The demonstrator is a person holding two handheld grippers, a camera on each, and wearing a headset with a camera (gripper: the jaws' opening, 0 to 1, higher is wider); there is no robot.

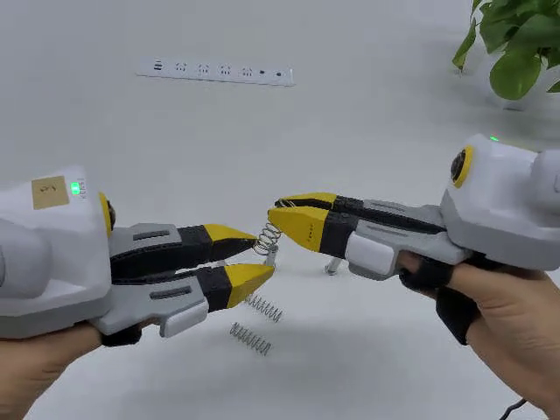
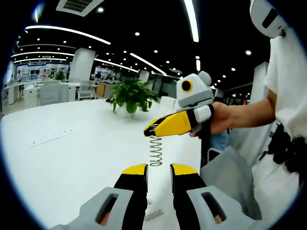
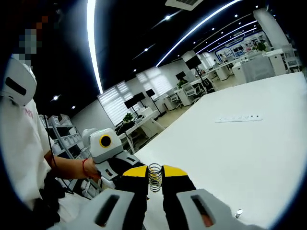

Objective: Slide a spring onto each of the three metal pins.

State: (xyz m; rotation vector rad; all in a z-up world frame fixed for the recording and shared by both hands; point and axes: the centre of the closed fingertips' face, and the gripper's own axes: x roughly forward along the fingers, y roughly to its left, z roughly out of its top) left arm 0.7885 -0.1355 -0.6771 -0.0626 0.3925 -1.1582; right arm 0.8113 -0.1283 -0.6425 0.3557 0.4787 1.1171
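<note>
Spring [image 1: 267, 237] clamped in right gripper [image 1: 276, 210] jaws; two springs [image 1: 263, 308] [image 1: 250, 339] on table [image 1: 367, 105]; left gripper [image 1: 264, 254] jaws apart.

Left tongs [image 1: 260, 259] parted; right tongs [image 1: 275, 209] clamped.

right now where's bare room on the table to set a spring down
Wide bare table between the power strip and the right tongs, also left of the potted plant. Crowded around the left tongs: two loose springs, metal pins.
</note>
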